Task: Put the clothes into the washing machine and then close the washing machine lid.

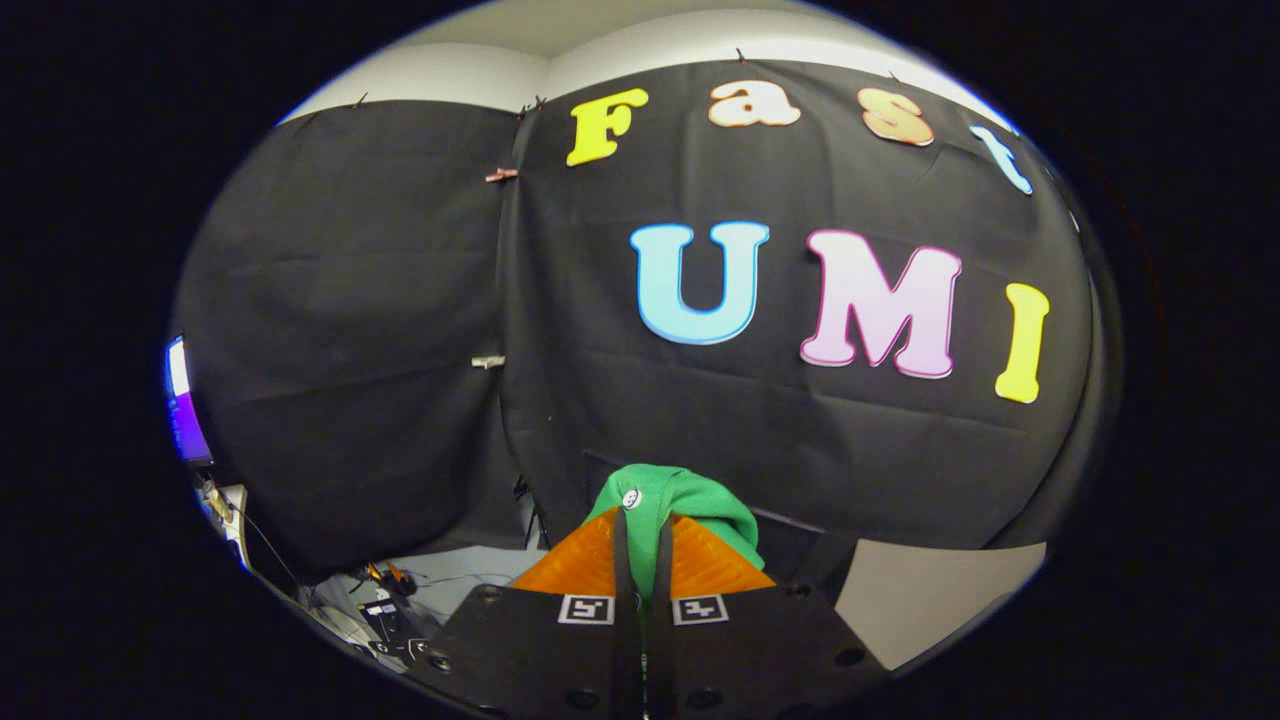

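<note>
My gripper (642,520) is shut on a green garment (690,505), both fingers pressing a fold of the cloth between them. The garment bunches up over and just beyond the fingertips and carries a small white button (631,498) near the left finger. It hangs in the air in front of the black booth wall (760,420). A dark rectangular panel (790,545) stands low behind the garment; I cannot tell if it belongs to the washing machine.
A pale flat surface (930,595) lies low to the right of the fingers. Low to the left are cables and small devices (385,600) on a light floor, and a lit screen (180,405) at the far left.
</note>
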Demonstrator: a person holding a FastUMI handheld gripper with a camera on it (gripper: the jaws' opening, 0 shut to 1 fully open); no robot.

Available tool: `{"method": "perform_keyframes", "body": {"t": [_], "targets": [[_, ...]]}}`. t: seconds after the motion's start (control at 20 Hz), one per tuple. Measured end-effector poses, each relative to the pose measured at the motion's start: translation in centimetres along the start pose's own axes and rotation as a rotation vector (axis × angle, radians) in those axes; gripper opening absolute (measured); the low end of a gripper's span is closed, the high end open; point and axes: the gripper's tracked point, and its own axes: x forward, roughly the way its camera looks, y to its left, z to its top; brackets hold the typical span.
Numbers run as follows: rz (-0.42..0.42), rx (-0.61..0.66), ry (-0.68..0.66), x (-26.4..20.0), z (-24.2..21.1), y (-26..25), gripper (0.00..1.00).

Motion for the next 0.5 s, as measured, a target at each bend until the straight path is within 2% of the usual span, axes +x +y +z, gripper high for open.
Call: {"method": "perform_keyframes", "body": {"t": [0.35,0.5], "targets": [[0.061,-0.06,0.201,7.9,-8.7,1.3,0.07],[0.09,-0.047,0.316,10.6,-12.4,1.5,0.07]]}}
